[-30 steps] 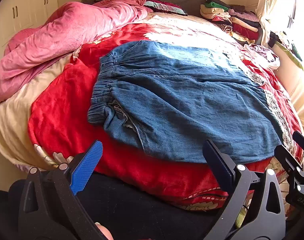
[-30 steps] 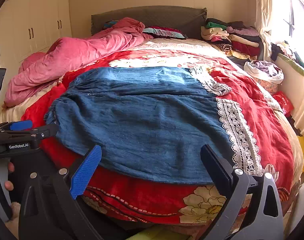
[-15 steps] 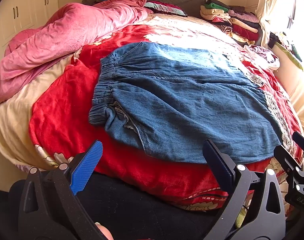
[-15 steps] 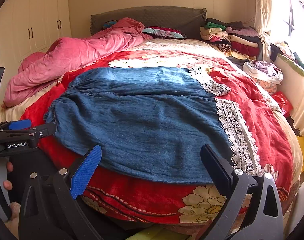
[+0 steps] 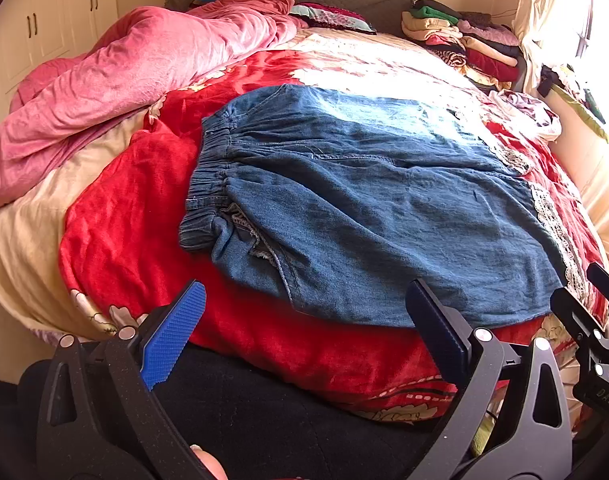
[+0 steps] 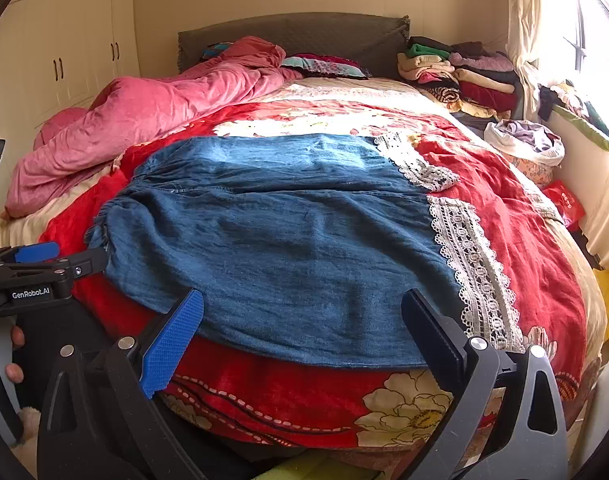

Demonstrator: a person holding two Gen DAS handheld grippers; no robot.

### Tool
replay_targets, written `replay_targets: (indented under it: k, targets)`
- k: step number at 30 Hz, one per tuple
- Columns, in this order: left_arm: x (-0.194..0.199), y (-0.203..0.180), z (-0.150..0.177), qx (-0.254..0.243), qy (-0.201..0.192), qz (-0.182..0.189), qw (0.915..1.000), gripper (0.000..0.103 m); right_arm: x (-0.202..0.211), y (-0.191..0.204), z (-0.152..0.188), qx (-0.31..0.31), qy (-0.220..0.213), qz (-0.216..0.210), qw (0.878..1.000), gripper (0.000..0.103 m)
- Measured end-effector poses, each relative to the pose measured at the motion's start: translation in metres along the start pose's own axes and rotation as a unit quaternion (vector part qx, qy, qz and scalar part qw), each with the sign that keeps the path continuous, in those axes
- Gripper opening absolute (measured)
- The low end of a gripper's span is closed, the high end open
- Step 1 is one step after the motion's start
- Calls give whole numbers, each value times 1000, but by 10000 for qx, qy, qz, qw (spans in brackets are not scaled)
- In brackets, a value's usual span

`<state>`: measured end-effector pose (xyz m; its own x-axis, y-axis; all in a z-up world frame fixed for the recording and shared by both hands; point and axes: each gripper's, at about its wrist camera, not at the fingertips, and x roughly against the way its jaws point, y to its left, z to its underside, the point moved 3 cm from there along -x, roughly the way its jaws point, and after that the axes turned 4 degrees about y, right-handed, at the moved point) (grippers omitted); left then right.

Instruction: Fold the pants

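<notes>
Denim pants (image 5: 384,208) flat on red blanket (image 5: 116,232). Left gripper (image 5: 304,320) and right gripper (image 6: 302,320): jaws wide apart, empty. Risk: pinching blanket with the near hem.

"GenRobot.AI" on left hand-held gripper (image 6: 44,258); "DAS" on right hand-held gripper (image 5: 596,308)

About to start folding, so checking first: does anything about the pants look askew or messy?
Mostly flat, but the pants bunch at the near waistband corner, where fabric is turned over and shows the inside seam. Both grippers, left and right, are open and off the cloth.
</notes>
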<state>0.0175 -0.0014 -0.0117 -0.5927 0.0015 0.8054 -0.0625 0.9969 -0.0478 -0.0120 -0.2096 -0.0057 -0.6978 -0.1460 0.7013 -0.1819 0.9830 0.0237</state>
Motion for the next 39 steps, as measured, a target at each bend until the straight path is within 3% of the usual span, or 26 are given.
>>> replay_targets:
  k: [23, 39]
  targets:
    - [-8, 5, 0, 68, 77, -7, 9999, 94, -13, 2, -8, 74, 30, 16, 10000, 99]
    - [-36, 40, -40, 382, 130, -123, 9991, 94, -56, 5, -58, 309, 139, -234, 9992, 99]
